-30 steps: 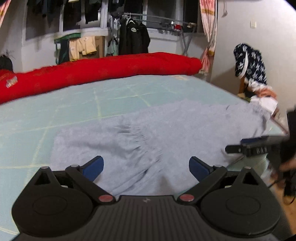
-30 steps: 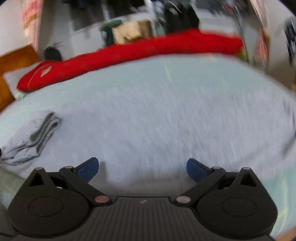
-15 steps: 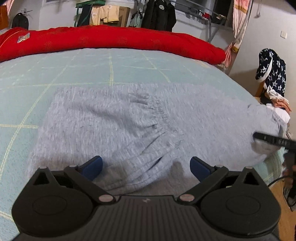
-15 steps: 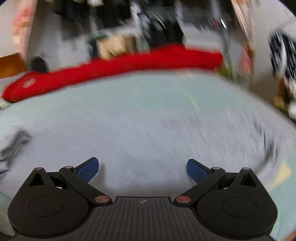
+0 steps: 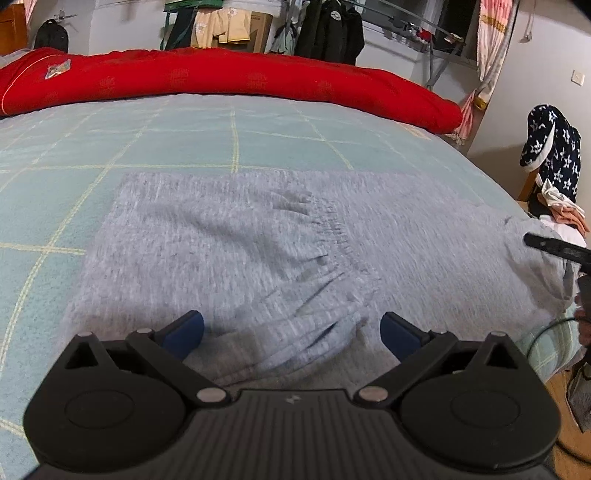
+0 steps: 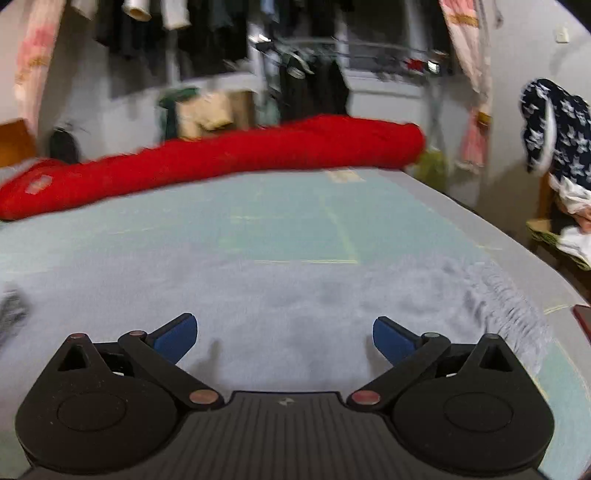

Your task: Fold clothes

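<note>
A grey pair of pants [image 5: 229, 240] lies spread flat across the near half of a bed [image 5: 236, 136] covered in a pale blue-green sheet with thin yellow grid lines. In the left wrist view the gathered elastic waistband [image 5: 332, 225] runs down the middle of the cloth, with folds bunching toward the near edge. The left tongs [image 5: 291, 328] hang just above that bunched part, their blue-tipped fingers [image 5: 184, 328] spread wide apart with nothing between them. At the right edge of this view a dark bar of the other tool [image 5: 554, 247] reaches in over the end of the pants that drapes off the bed's corner.

The right wrist view is blurred. The right tongs [image 6: 284, 334] are also wide apart and empty, poised low over the grey cloth [image 6: 258, 306]. To their right a ribbed cuff [image 6: 506, 306] of the garment lies near the bed's edge.

A long red quilt [image 5: 229, 81] is rolled along the far side of the bed. Behind it, dark jackets [image 5: 328, 33] and pale clothes hang on a rack against the wall. At the far right a navy garment with white stars [image 5: 550, 147] is draped over a piece of furniture, with white and pink cloth piled beneath it. A pink patterned curtain [image 6: 465, 55] hangs by the window.
</note>
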Available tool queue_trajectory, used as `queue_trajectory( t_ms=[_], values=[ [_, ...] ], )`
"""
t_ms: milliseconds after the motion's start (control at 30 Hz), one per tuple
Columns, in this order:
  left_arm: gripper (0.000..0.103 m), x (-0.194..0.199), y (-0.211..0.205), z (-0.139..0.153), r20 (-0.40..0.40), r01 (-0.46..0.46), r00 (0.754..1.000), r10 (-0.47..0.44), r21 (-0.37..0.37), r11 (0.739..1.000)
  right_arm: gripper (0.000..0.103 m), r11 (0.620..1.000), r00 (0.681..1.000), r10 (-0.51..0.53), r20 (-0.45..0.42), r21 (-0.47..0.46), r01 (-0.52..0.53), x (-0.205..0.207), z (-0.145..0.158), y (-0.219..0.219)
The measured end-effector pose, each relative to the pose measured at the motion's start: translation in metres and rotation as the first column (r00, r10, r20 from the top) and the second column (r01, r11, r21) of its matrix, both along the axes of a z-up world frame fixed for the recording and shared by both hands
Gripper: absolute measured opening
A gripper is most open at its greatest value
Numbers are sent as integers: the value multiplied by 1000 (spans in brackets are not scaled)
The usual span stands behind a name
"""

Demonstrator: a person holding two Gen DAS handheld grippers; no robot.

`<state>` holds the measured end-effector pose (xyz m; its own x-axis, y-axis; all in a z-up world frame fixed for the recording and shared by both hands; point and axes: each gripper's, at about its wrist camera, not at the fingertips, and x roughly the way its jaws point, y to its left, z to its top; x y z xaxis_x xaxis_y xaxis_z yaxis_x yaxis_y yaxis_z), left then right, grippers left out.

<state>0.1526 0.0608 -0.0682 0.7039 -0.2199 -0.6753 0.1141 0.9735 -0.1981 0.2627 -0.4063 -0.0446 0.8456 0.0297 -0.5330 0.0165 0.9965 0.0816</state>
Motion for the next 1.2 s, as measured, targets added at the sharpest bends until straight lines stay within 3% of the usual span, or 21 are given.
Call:
queue_trajectory(
  t_ms=[133, 233, 333, 467, 633, 733, 867, 933, 1067, 1200],
  values=[
    [101, 0, 4, -1, -2, 0, 1000, 0, 0, 1000, 103, 994, 996, -65, -66, 88, 71, -9, -21, -25],
    [101, 2, 1, 1, -6, 5, 1000, -5, -4, 1000, 103, 995, 995, -85, -57, 51, 88, -38, -28, -34],
    [101, 1, -3, 4, 6, 7, 1000, -7, -15, 1000, 103, 992, 995, -99, -33, 79, 101, -55, -17, -30],
    [101, -3, -6, 8, 11, -5, 1000, 5, -30, 1000, 103, 997, 998, 11, 65, 80, -16, -58, -1, -5],
    [101, -15, -3, 15, 27, 0, 1000, 0, -11, 1000, 103, 998, 998, 47, -49, -43, -49, -48, -25, 29],
    [101, -19, -1, 15, 22, -17, 1000, 17, 22, 1000, 103, 994, 997, 55, -59, -88, -60, -57, -32, 34],
    [101, -21, -1, 14, 14, -59, 998, 58, 53, 997, 103, 999, 999, 28, -46, -28, -29, -63, -14, 33],
    [101, -24, -1, 14, 23, -54, 998, 52, 71, 996, 103, 997, 997, 72, -10, 21, -71, -63, -6, 41],
    [101, -33, -1, 15, 42, -48, 998, 44, 119, 992, 103, 985, 986, 163, -20, -57, -164, -60, -9, 76],
    [101, -38, 5, 14, 46, -70, 997, 65, 132, 989, 103, 977, 978, 187, -97, -85, -196, -50, -32, 89]
  ],
)
